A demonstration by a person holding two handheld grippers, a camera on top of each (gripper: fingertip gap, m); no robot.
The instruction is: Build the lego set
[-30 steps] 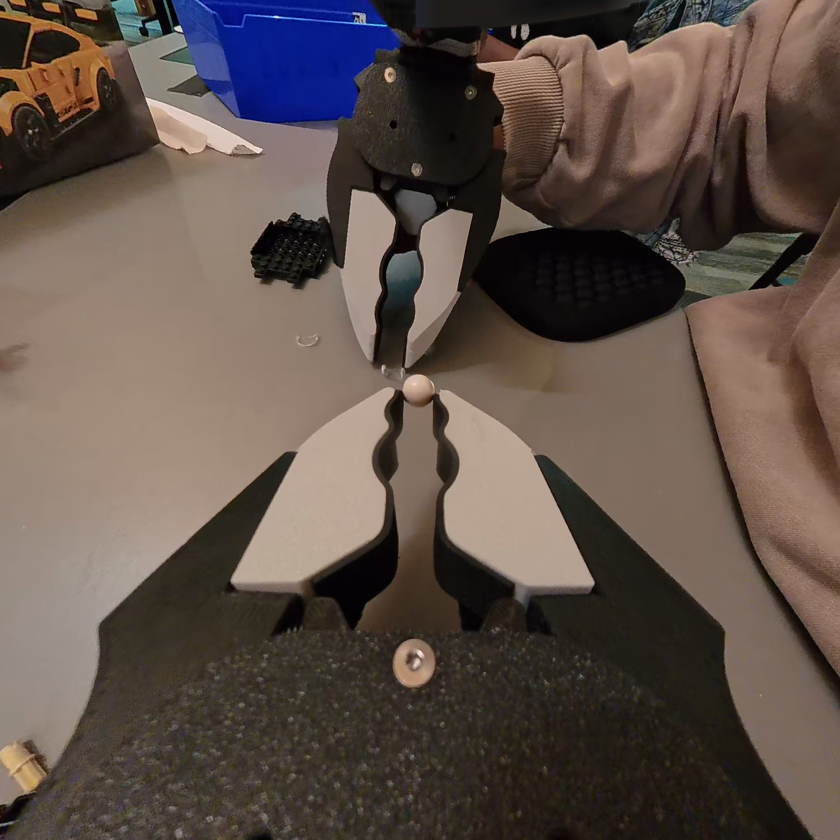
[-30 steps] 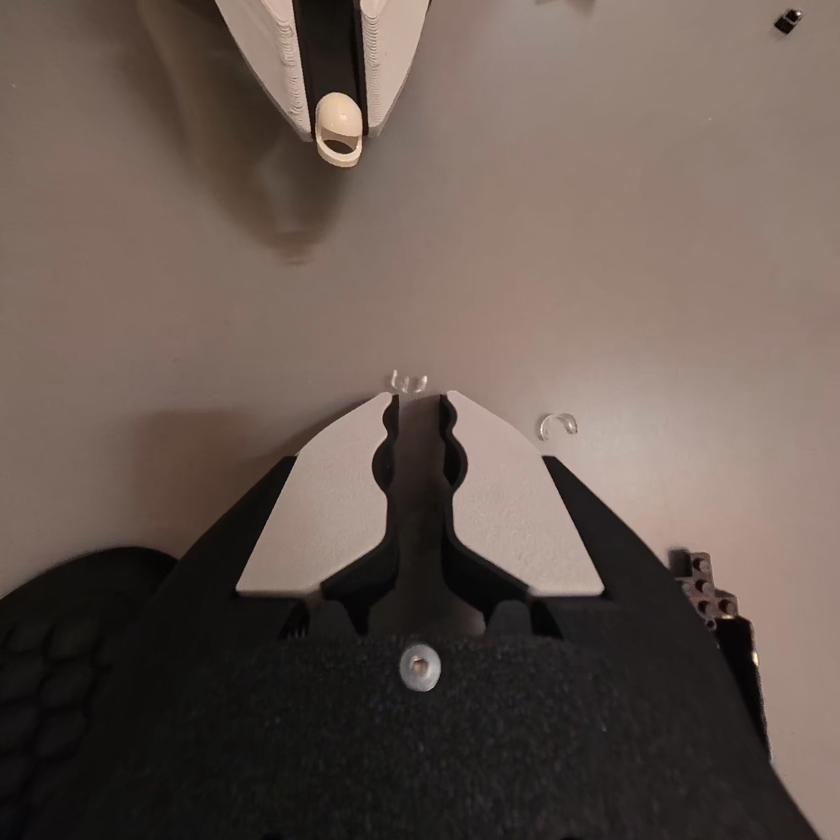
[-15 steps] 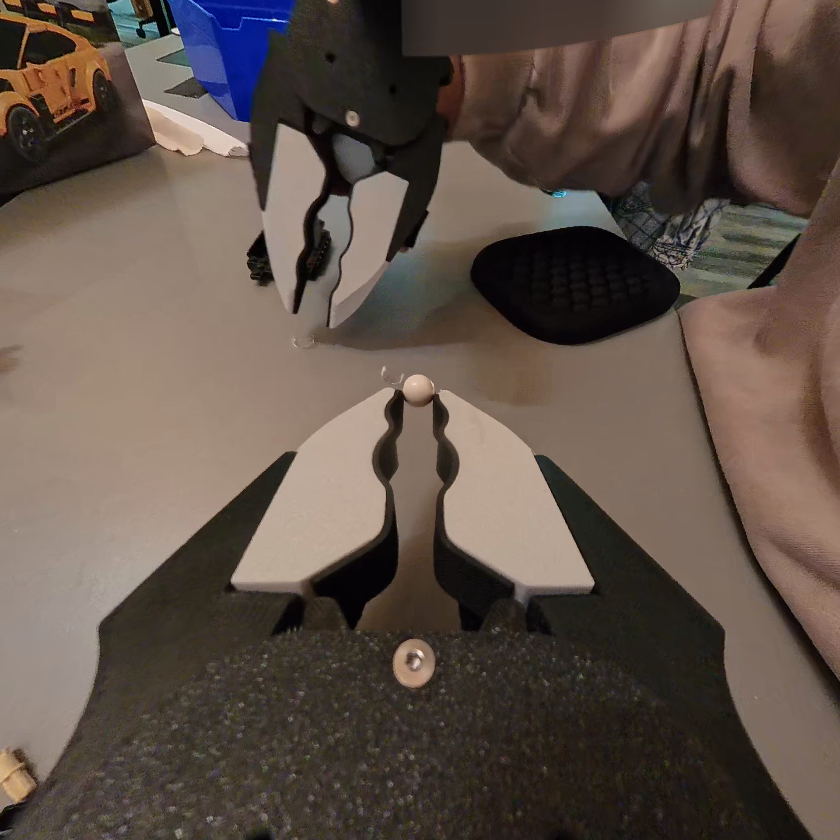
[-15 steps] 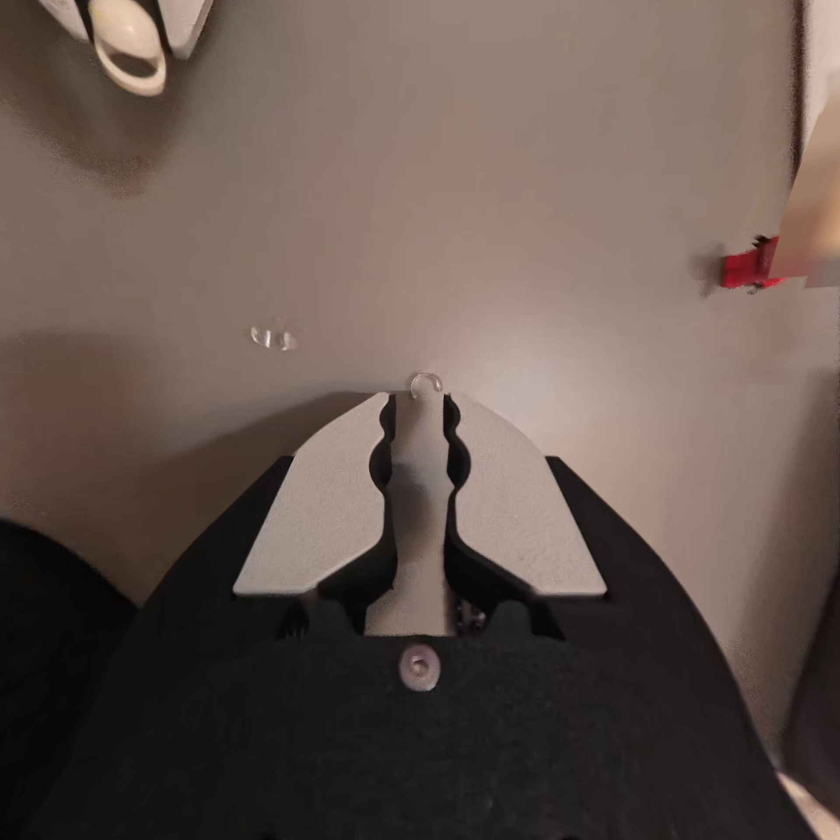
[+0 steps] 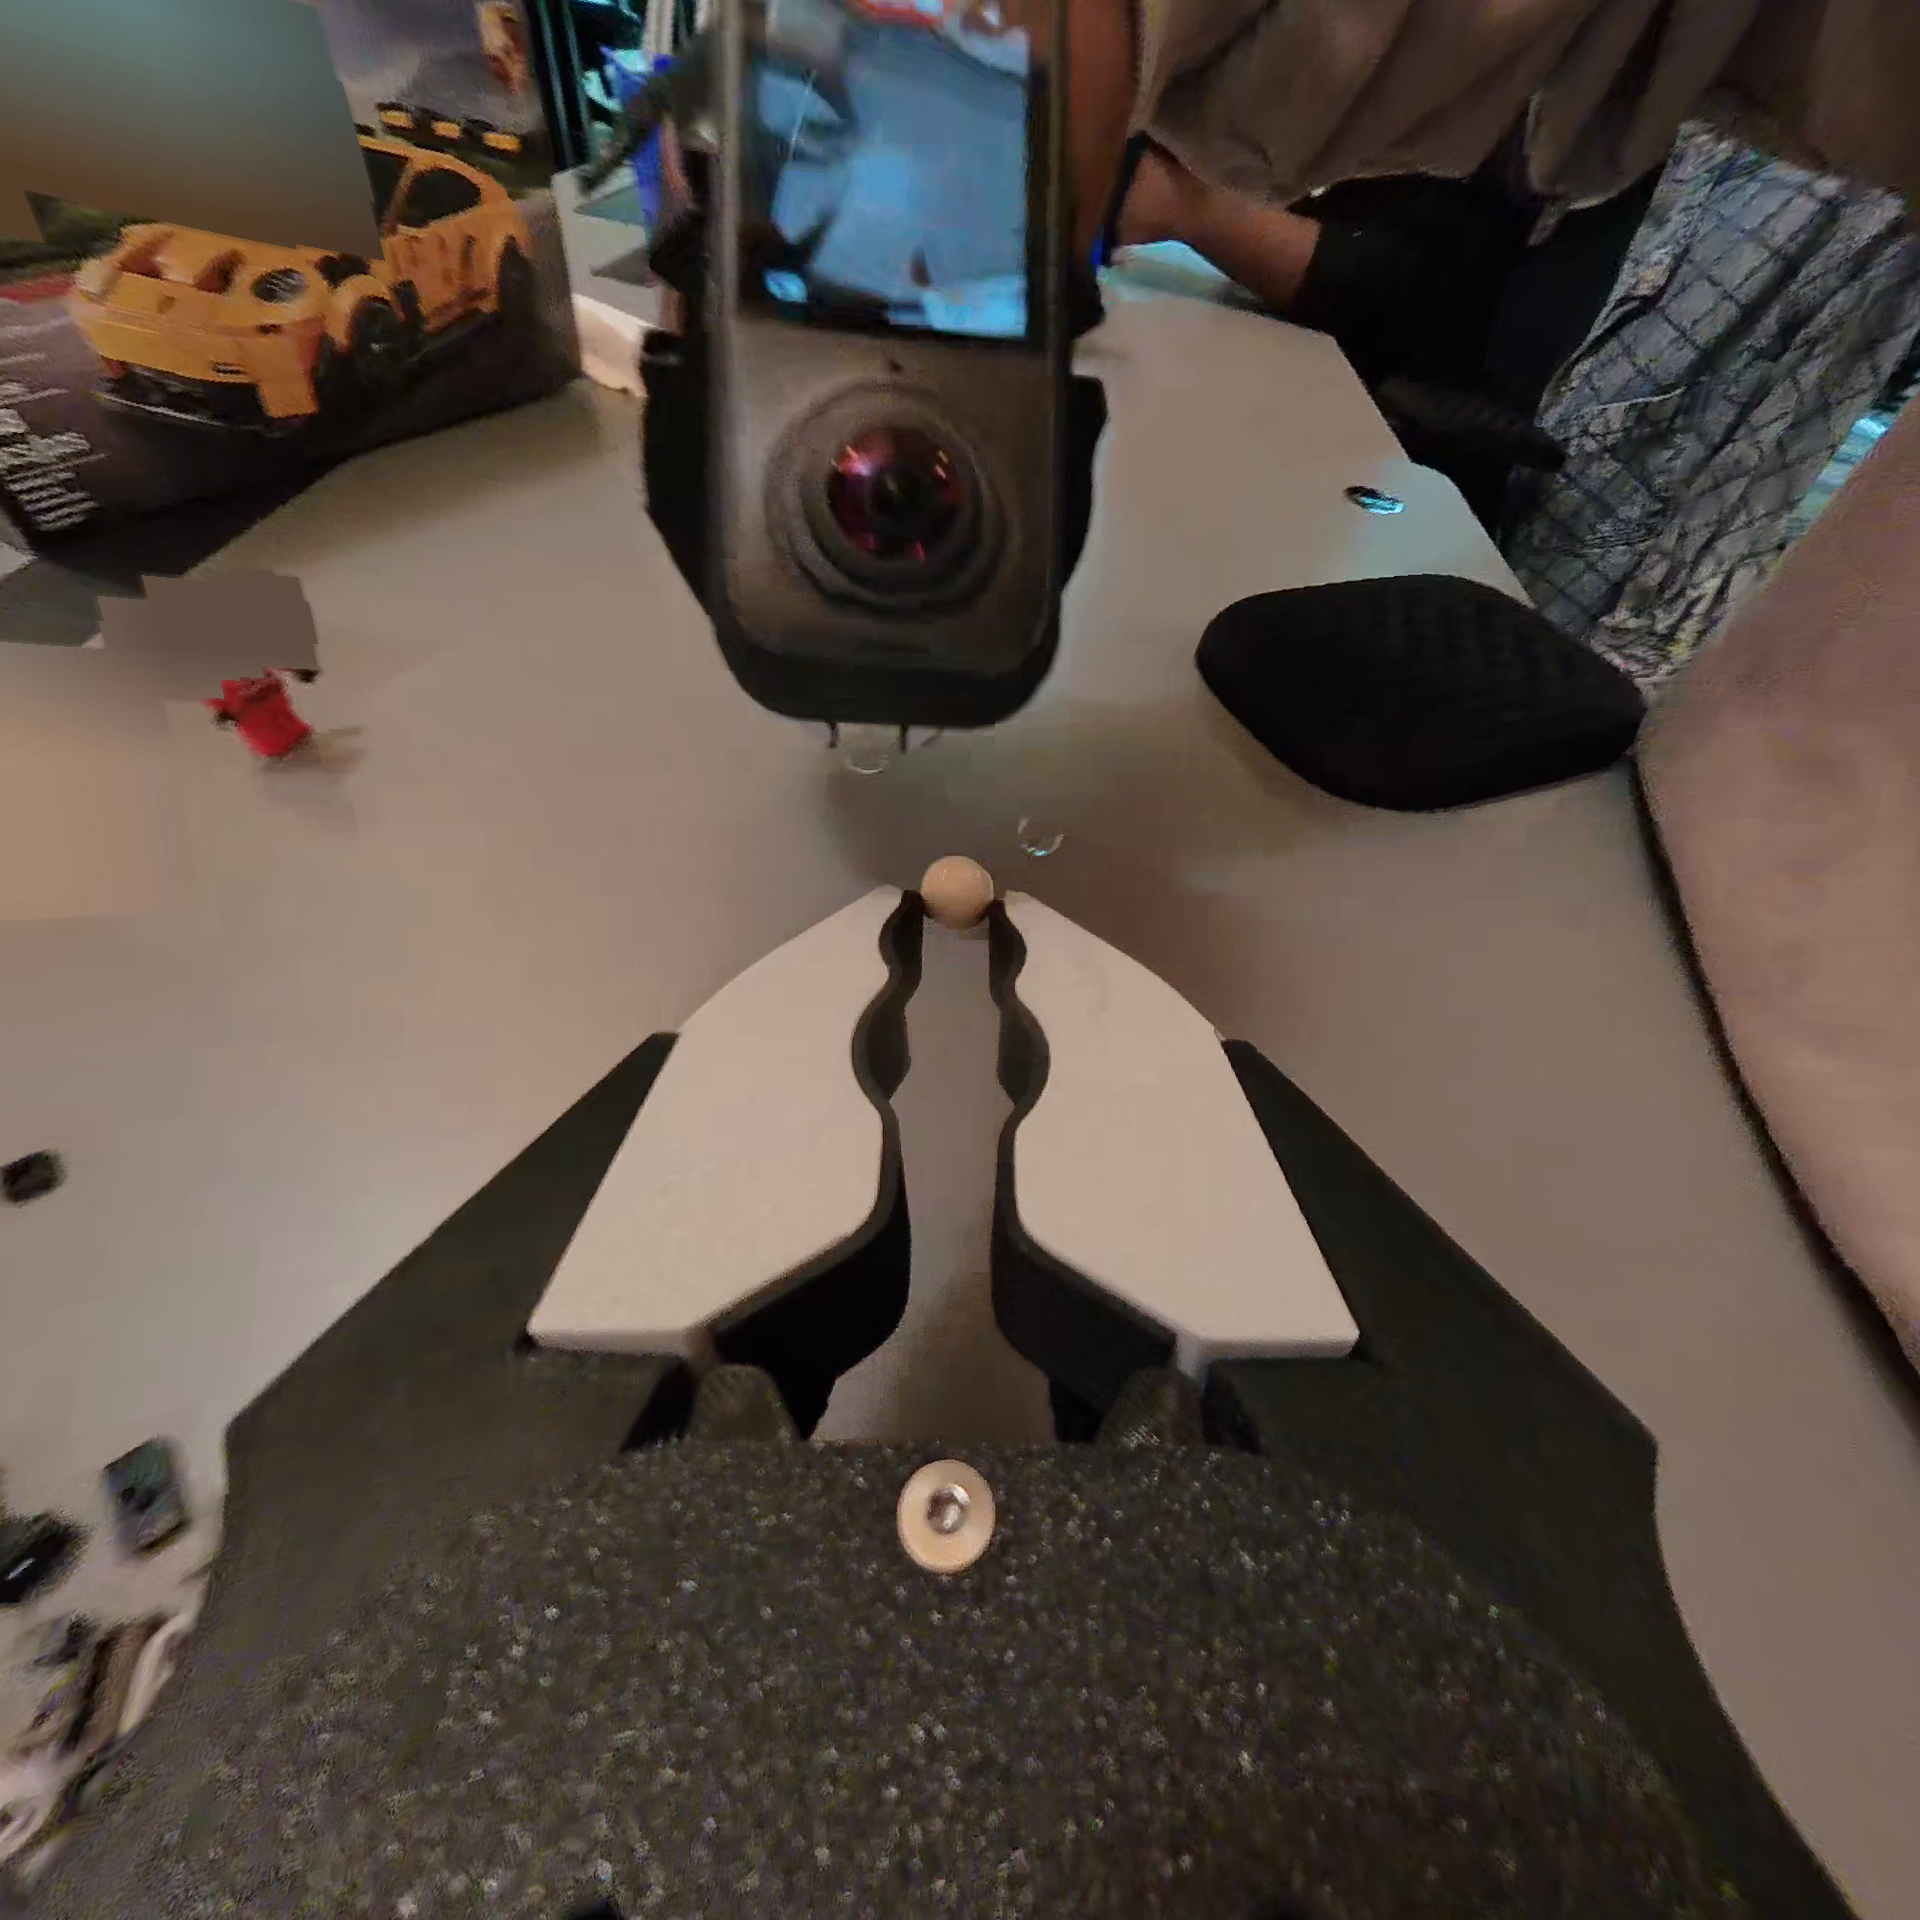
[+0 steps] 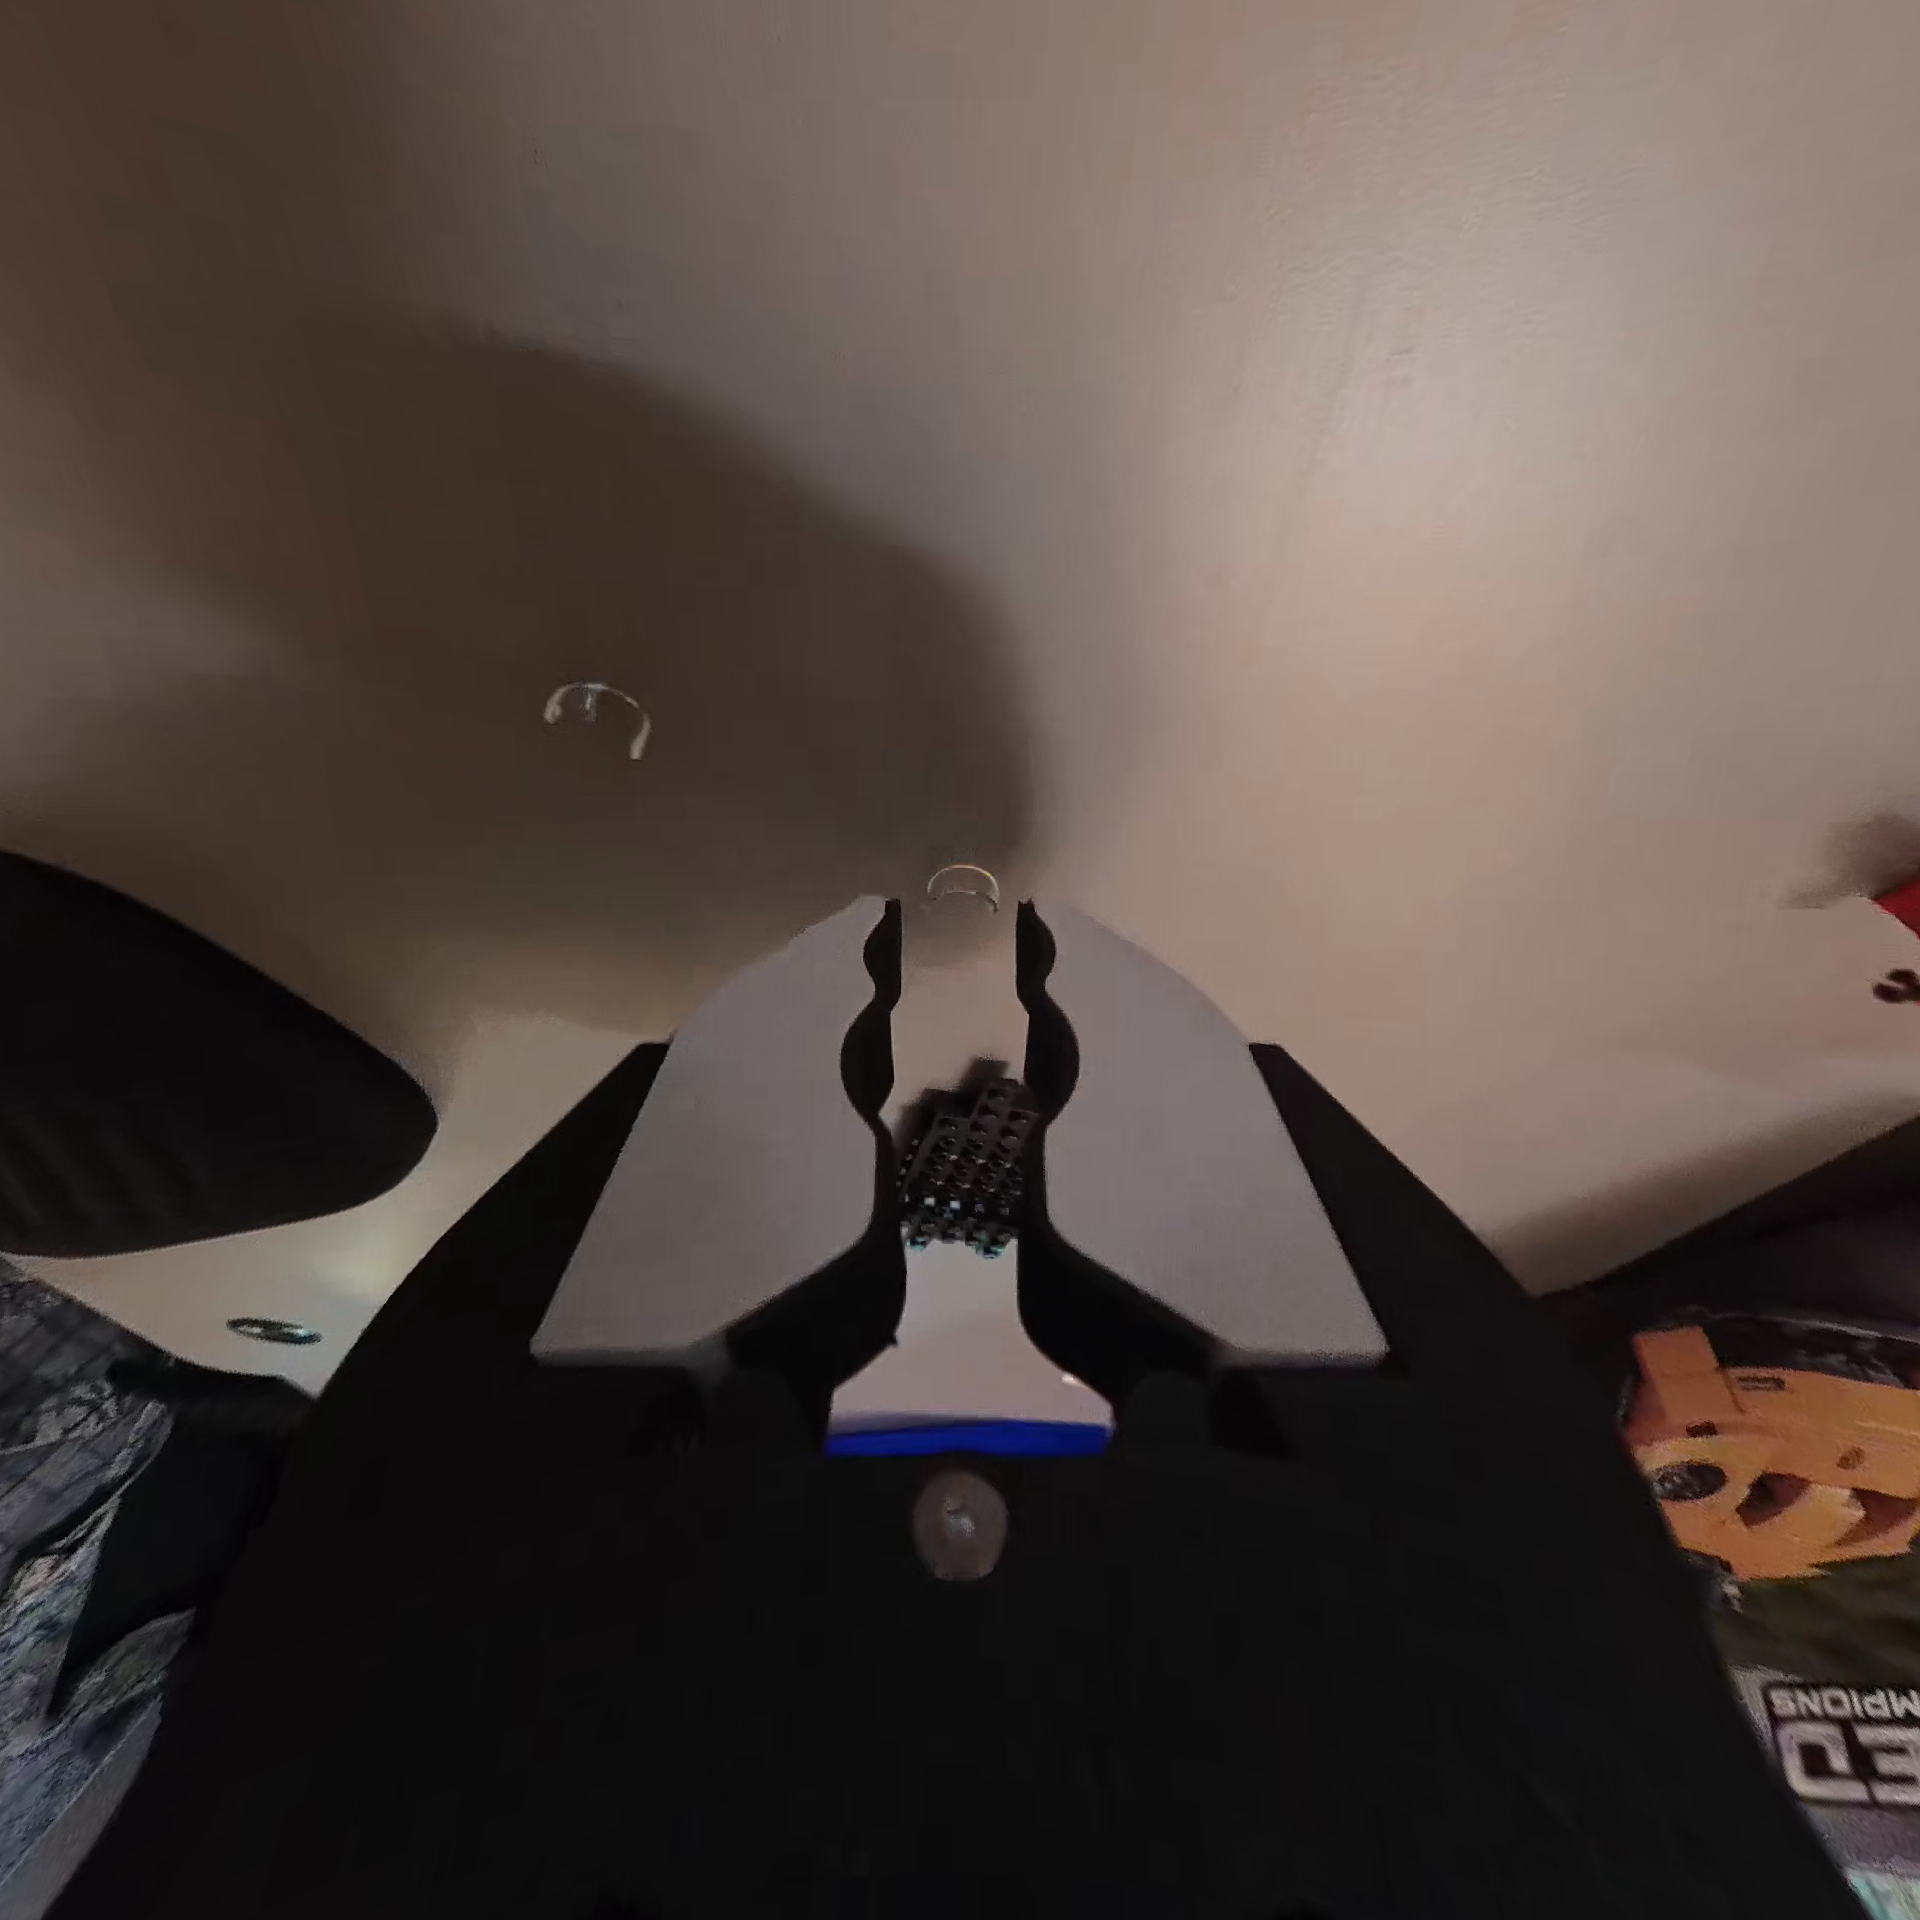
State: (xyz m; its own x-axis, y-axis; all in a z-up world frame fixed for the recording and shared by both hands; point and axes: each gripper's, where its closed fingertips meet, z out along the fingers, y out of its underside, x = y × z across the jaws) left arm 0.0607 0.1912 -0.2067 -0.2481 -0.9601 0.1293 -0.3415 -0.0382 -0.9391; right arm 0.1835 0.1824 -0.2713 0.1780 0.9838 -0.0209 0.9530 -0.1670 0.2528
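Grey tabletop [image 5: 416, 1039] carries the set's box [image 5: 291, 343] with its yellow car at the far left edge and a black mesh pad [image 5: 1413, 686] by the right edge. Right gripper [image 6: 958, 906] tips point down, parted around a clear curved piece [image 6: 961, 883]. Left gripper [image 5: 956, 902] pinches a small cream helmet [image 5: 956, 889]; a second clear piece [image 5: 1039, 834] lies just beyond.

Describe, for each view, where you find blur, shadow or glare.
Left wrist view: sharp on the bead, smeared bottom left over the loose pieces. Right wrist view: a broad shadow on the table around one clear clip, glare to its right, the box soft.
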